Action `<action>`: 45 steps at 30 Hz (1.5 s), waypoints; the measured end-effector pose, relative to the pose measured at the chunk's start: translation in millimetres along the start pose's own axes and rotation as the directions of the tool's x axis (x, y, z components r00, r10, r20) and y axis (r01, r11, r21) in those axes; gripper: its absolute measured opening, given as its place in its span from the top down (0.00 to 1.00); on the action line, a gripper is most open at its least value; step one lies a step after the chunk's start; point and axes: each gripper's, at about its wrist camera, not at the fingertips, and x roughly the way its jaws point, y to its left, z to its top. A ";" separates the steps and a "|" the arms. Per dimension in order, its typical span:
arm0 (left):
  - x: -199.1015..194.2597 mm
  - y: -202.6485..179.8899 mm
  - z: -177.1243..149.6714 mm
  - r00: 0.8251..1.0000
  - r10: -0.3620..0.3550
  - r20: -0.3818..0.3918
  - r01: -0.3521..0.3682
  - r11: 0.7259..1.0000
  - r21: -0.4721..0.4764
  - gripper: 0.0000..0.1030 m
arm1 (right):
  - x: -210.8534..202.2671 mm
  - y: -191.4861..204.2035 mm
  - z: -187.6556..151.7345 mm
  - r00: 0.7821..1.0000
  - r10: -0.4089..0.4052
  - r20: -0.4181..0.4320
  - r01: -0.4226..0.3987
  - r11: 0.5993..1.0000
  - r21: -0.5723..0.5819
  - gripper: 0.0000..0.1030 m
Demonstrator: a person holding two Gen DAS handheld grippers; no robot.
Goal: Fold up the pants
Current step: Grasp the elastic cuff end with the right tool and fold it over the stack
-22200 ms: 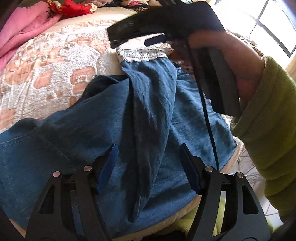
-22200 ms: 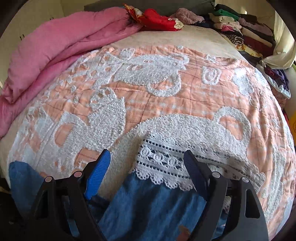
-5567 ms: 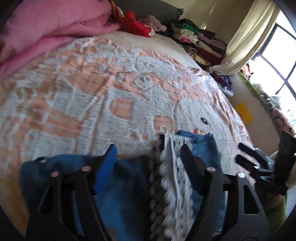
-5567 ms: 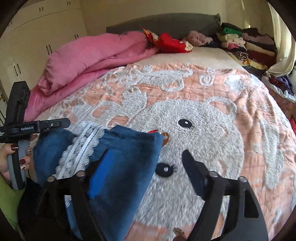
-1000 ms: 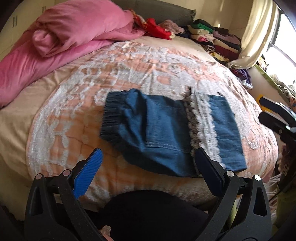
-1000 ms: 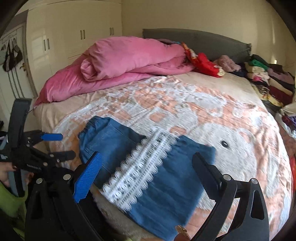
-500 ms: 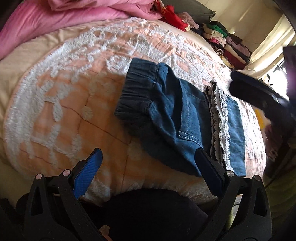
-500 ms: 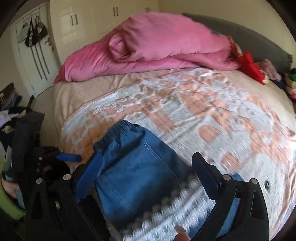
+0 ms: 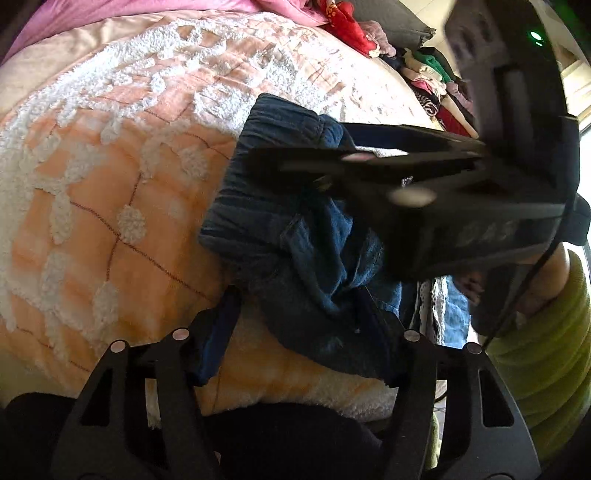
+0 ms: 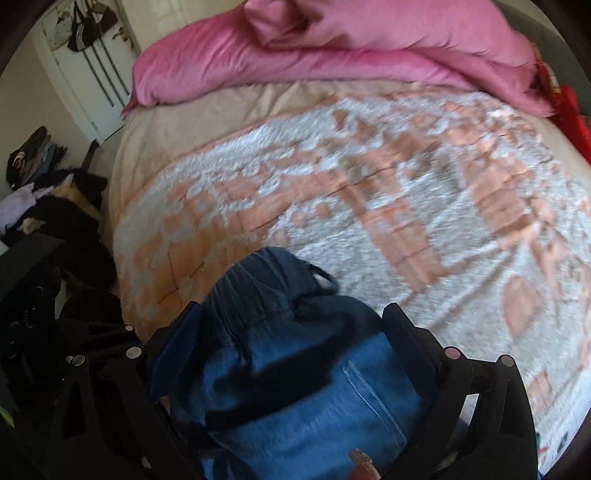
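Observation:
Folded blue denim pants (image 9: 258, 192) lie on the peach and white bedspread (image 9: 110, 166), elastic waistband toward the left, white lace trim (image 9: 430, 306) at the right. My left gripper (image 9: 295, 328) is low at the near edge and its jaws are closing, with the near corner of the pants between them; the left pad stands clear of the cloth. My right gripper (image 9: 280, 162), held by a hand in a green sleeve (image 9: 546, 332), reaches across over the waistband. In the right wrist view the right gripper (image 10: 290, 332) is open and straddles the pants (image 10: 295, 398).
A pink duvet (image 10: 332, 48) is heaped at the head of the bed. Stacked clothes (image 9: 436, 74) and a red item (image 9: 343, 22) line the far side. Dark clothes (image 10: 55, 221) lie on the floor left of the bed, near a white door (image 10: 92, 74).
Both grippers came down close to the pants. The left jaws narrowed around the near corner. The right gripper swung left across the pants to the waistband.

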 end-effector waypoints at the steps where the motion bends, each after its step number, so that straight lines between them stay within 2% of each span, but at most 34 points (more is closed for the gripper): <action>1: 0.8 -0.2 1.0 1.000 -0.003 -0.005 0.003 1.000 -0.003 0.46 | 5.7 -0.2 0.4 1.000 0.014 -0.008 -0.014 1.000 0.000 0.08; 2: 1.2 0.3 1.7 1.000 -0.004 -0.007 0.004 1.000 -0.006 0.45 | 9.0 -0.3 0.6 0.999 0.033 -0.012 -0.033 0.999 0.001 0.30; 3: 1.3 0.6 2.2 1.000 -0.007 -0.009 0.007 1.000 -0.010 0.44 | 13.4 -0.8 0.0 0.996 0.084 -0.019 -0.084 0.997 0.003 0.41; 5: 0.8 0.7 2.4 1.000 -0.012 -0.012 0.012 1.000 -0.015 0.43 | 13.0 -2.3 -1.9 0.995 0.102 -0.011 -0.101 0.995 0.003 0.48; 7: -2.0 -2.1 2.0 1.000 -0.012 0.000 0.012 1.000 -0.001 0.40 | -3.7 -7.9 -5.6 0.990 0.134 0.039 -0.135 0.991 0.014 0.57; 8: -4.4 -2.9 2.4 1.000 -0.007 0.008 0.007 1.000 0.006 0.34 | -12.3 -11.2 -7.4 0.986 0.152 0.062 -0.154 0.988 0.024 0.61; 9: -7.9 -6.0 1.9 1.000 -0.012 0.021 0.012 1.000 0.012 0.27 | -27.2 -17.0 -11.6 0.977 0.186 0.103 -0.191 0.981 0.038 0.62; 11: -12.5 -12.8 1.8 0.999 -0.043 0.030 0.043 0.999 0.020 0.24 | -51.1 -25.8 -19.8 0.961 0.218 0.169 -0.229 0.972 0.053 0.63; 15: -15.0 -33.4 2.2 0.996 -0.089 0.030 0.087 0.994 0.059 0.14 | -102.7 -45.1 -47.4 0.921 0.257 0.292 -0.292 0.953 0.080 0.63; 20: -1.4 -63.3 5.3 0.986 -0.169 -0.008 0.169 0.982 0.083 0.10 | -146.1 -57.8 -76.3 0.888 0.253 0.385 -0.306 0.948 0.083 0.63; 22: 5.4 -76.4 5.1 0.982 -0.188 -0.017 0.189 0.977 0.095 0.10 | -156.6 -61.3 -86.7 0.882 0.243 0.404 -0.302 0.949 0.088 0.63; 24: 6.2 -87.1 2.9 0.978 -0.209 -0.015 0.210 0.972 0.108 0.11 | -164.3 -64.7 -97.0 0.873 0.240 0.424 -0.305 0.948 0.092 0.58; 25: 3.8 -94.3 -0.2 0.973 -0.229 -0.004 0.228 0.966 0.122 0.12 | -168.3 -66.3 -102.2 0.870 0.232 0.435 -0.302 0.948 0.100 0.49; 26: 0.4 -103.2 -3.8 0.969 -0.247 0.004 0.244 0.959 0.147 0.16 | -177.6 -70.1 -112.1 0.855 0.229 0.466 -0.316 0.941 0.118 0.35; 27: -1.6 -111.0 -7.3 0.968 -0.252 0.001 0.248 0.953 0.173 0.17 | -186.3 -74.2 -122.9 0.839 0.222 0.497 -0.327 0.936 0.133 0.30; 29: -2.7 -128.9 -19.5 0.964 -0.264 -0.020 0.261 0.934 0.244 0.17 | -202.3 -80.2 -145.7 0.825 0.166 0.540 -0.299 0.939 0.169 0.22; 30: -1.3 -136.3 -26.1 0.964 -0.262 -0.038 0.262 0.924 0.278 0.17 | -205.8 -83.1 -156.7 0.829 0.125 0.545 -0.272 0.942 0.199 0.22; 34: 20.7 -161.3 -45.7 0.973 -0.197 -0.119 0.228 0.895 0.383 0.17 | -200.3 -91.7 -197.6 0.884 -0.037 0.467 -0.146 0.925 0.350 0.22; 35: 25.2 -163.9 -51.0 0.976 -0.173 -0.128 0.211 0.892 0.400 0.17 | -194.2 -95.0 -209.0 0.898 -0.051 0.438 -0.141 0.908 0.395 0.22; 37: 35.3 -171.2 -59.8 0.984 -0.114 -0.134 0.162 0.882 0.442 0.17 | -181.7 -99.1 -219.8 0.910 -0.056 0.411 -0.150 0.880 0.451 0.22; 38: 37.9 -173.8 -62.5 0.986 -0.096 -0.133 0.147 0.877 0.457 0.17 | -173.9 -101.5 -224.3 0.918 -0.049 0.394 -0.161 0.862 0.481 0.10; 39: 38.6 -175.3 -62.8 0.987 -0.088 -0.132 0.140 0.874 0.466 0.15 | -169.0 -102.3 -225.9 0.923 -0.054 0.381 -0.158 0.850 0.502 0.04; 41: 41.5 -179.2 -65.2 0.988 -0.077 -0.135 0.132 0.874 0.468 0.15 | -159.2 -102.6 -228.6 0.930 -0.063 0.363 -0.153 0.831 0.535 0.04; 43: 41.9 -177.0 -65.4 0.988 -0.076 -0.133 0.131 0.872 0.472 0.15 | -142.8 -101.6 -224.8 0.945 -0.050 0.324 -0.149 0.814 0.561 0.05; 44: 42.6 -178.8 -65.6 0.988 -0.073 -0.133 0.128 0.872 0.472 0.15 | -135.5 -100.3 -221.9 0.952 -0.047 0.303 -0.141 0.812 0.567 0.29; 45: 46.6 -182.0 -67.2 0.988 -0.072 -0.133 0.127 0.872 0.473 0.15 | -128.1 -95.6 -215.7 0.951 -0.009 0.309 -0.172 0.817 0.550 0.48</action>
